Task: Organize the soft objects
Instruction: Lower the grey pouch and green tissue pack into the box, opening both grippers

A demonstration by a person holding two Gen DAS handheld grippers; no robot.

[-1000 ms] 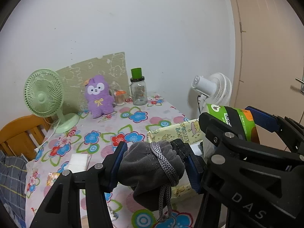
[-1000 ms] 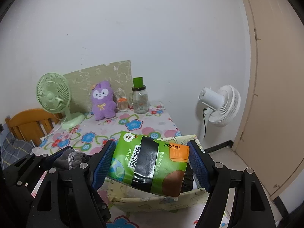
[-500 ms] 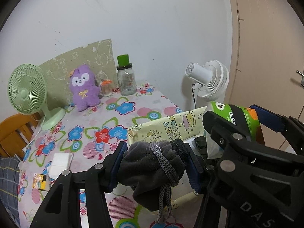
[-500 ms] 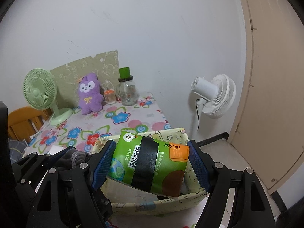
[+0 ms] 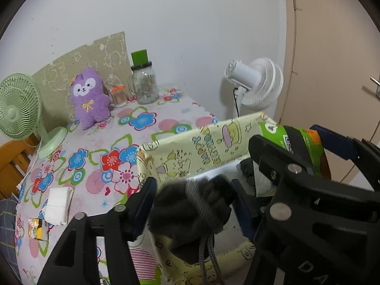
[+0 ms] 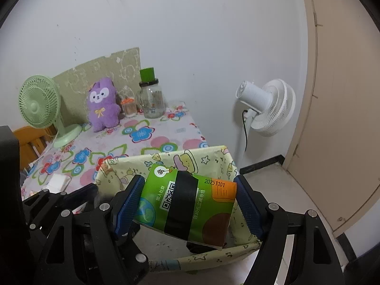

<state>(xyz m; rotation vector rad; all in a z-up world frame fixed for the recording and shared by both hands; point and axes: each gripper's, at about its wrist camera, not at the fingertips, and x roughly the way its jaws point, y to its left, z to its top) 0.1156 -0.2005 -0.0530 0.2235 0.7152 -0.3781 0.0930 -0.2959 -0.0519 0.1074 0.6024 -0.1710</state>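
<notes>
A grey drawstring pouch (image 5: 190,211) hangs blurred between the fingers of my left gripper (image 5: 193,204), just above the inside of a yellow cartoon-print fabric bin (image 5: 201,152). The left jaws are opening and their pads look slightly clear of the pouch. My right gripper (image 6: 187,201) is shut on a green tissue pack (image 6: 206,213), held over the same bin (image 6: 166,159). The pack (image 5: 296,147) also shows at the right of the left wrist view. Against the wall at the back of the table sits a purple plush toy (image 5: 89,97) (image 6: 103,104).
The bin stands at the near right corner of a flower-print table (image 5: 142,123). On the table are a green desk fan (image 5: 19,111), a glass jar with a green lid (image 5: 143,85), a small orange-lidded jar (image 5: 117,95) and a white box (image 5: 58,204). A white floor fan (image 6: 268,104) stands by a door.
Both grippers have moved forward and down, so the bin now lies right under them. The left jaws have widened and the pouch has gone blurred. The right grip is unchanged.
</notes>
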